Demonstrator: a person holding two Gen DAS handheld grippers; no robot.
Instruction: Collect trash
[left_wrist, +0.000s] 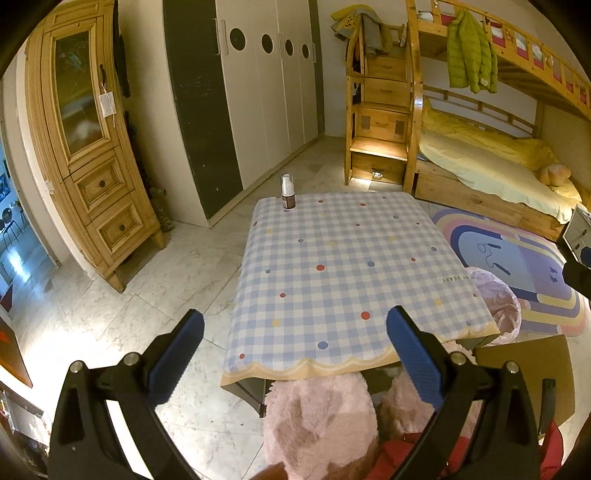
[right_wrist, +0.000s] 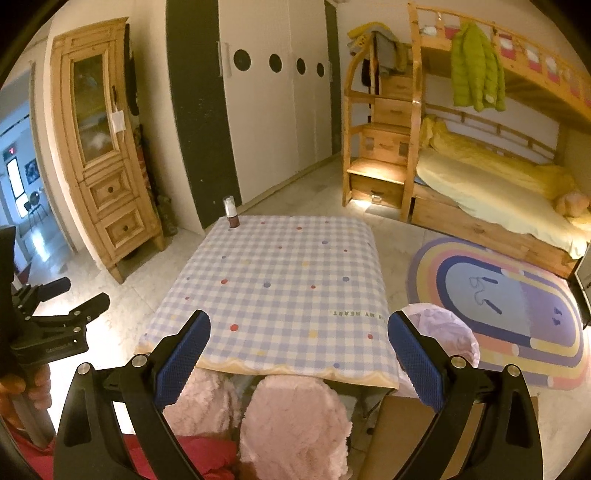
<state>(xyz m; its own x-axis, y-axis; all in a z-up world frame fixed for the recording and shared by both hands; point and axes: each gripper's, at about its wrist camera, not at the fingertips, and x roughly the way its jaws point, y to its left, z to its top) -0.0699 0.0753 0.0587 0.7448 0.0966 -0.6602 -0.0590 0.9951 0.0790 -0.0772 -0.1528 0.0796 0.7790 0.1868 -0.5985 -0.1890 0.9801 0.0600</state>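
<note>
Pink-lined trash bin (right_wrist: 443, 332) beside table (right_wrist: 280, 295), contents unclear | right view alone shows left gripper (right_wrist: 79, 295) | bottle (left_wrist: 287, 194) on far corner | both grippers wide open, empty: right gripper (right_wrist: 299, 343).

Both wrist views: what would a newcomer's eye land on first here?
Likely the checked tablecloth covering the table in mid-room, bare except for one small bottle upright at its far left corner. Next, the lime-green jacket hanging from the wooden bunk bed at the right. Both the left gripper and right gripper are open, holding nothing.
</note>
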